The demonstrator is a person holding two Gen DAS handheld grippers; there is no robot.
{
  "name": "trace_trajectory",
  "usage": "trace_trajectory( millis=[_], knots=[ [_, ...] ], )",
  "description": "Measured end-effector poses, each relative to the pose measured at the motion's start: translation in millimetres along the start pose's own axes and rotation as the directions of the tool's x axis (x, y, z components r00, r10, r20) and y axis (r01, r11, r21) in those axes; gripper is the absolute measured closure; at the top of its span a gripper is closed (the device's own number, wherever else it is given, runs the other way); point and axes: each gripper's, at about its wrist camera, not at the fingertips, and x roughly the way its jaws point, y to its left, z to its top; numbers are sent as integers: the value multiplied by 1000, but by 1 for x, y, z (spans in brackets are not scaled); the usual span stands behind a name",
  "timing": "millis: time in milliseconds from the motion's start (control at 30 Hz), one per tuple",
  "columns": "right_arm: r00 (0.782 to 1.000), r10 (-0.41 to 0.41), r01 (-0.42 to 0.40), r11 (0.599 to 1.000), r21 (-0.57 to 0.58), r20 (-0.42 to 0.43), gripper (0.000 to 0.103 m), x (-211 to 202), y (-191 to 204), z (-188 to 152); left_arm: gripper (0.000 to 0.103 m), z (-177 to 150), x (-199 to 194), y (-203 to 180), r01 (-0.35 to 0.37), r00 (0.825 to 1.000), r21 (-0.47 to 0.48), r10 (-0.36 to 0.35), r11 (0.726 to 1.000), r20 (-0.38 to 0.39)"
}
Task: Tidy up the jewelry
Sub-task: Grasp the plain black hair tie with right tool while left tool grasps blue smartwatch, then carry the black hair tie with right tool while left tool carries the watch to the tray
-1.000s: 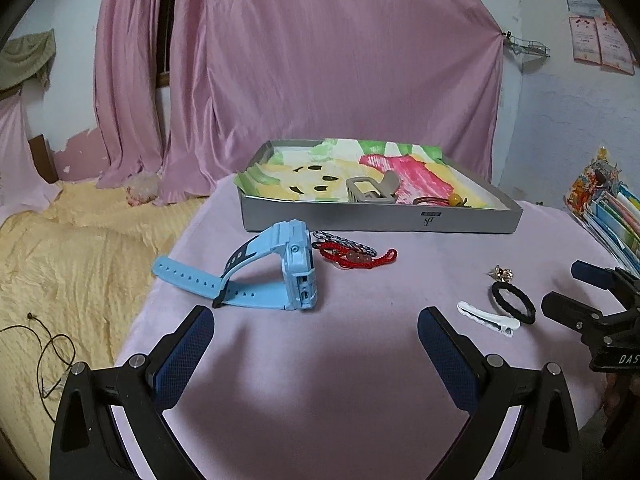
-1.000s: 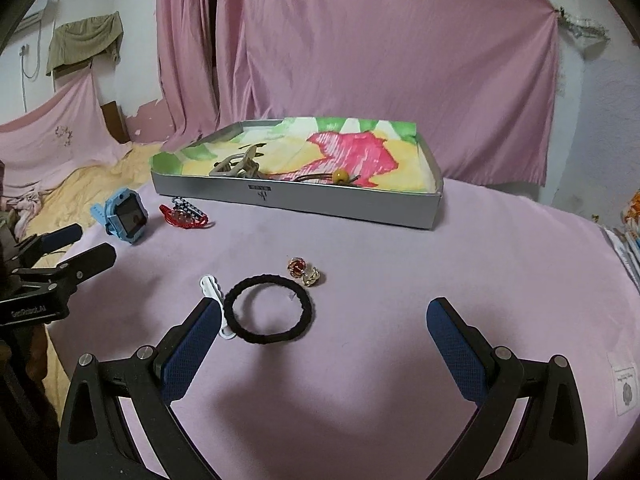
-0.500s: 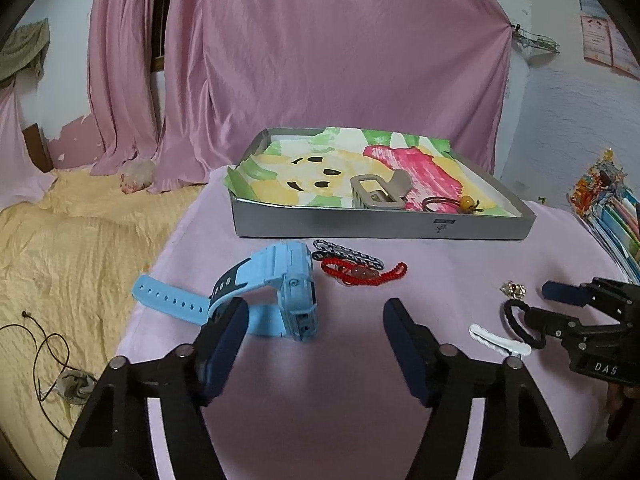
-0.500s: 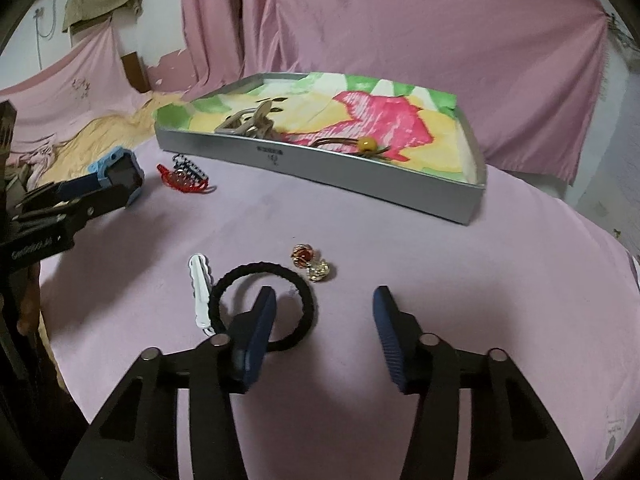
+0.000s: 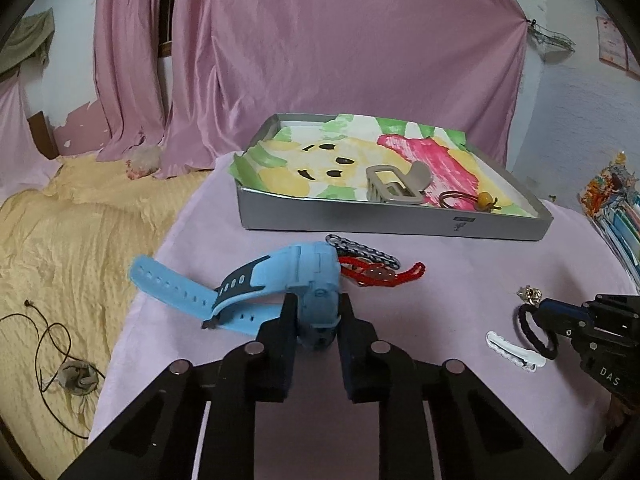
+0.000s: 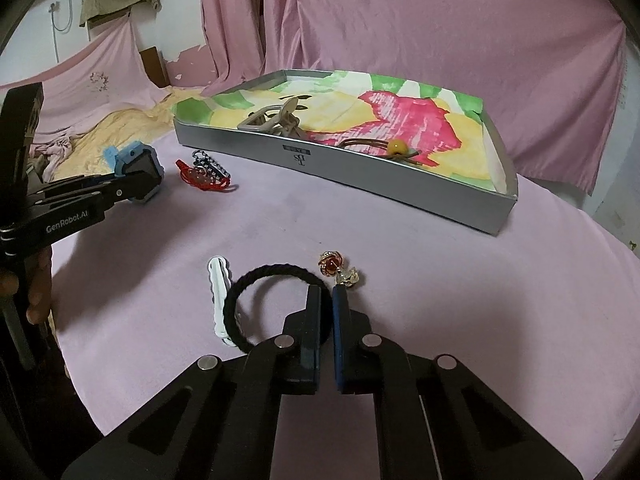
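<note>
Pink-draped room, round table under lilac cloth (image 6: 440, 280). Left gripper (image 5: 316, 320) clenched on the case of the light-blue plastic smartwatch (image 5: 316, 280), strap trailing to 9 o'clock. Right gripper (image 6: 326, 300) pinched on the near-right rim of the black braided elastic hair tie (image 6: 276, 304), white wavy hair clip (image 6: 219, 296) under its 9 o'clock edge, gold-and-red earrings (image 6: 338, 268) at 1 o'clock. Grey shallow cardboard tray with painted paper lining (image 6: 360, 176) sits at 12 o'clock. Best lift both straight up so clip and earrings don't drag, clear the tray wall, then release inside.
</note>
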Motion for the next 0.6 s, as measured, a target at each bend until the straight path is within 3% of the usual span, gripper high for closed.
trace_trajectory(
  millis=[233, 600],
  knots=[
    [999, 27, -28, 999, 23, 29, 98, -10, -2, -6, 87, -3, -8, 0, 30, 999, -8, -30, 1000, 13],
    [981, 37, -46, 998, 43, 189, 98, -37, -8, 21, 87, 17, -24, -16, 88, 990, 15, -89, 996, 113]
  ],
)
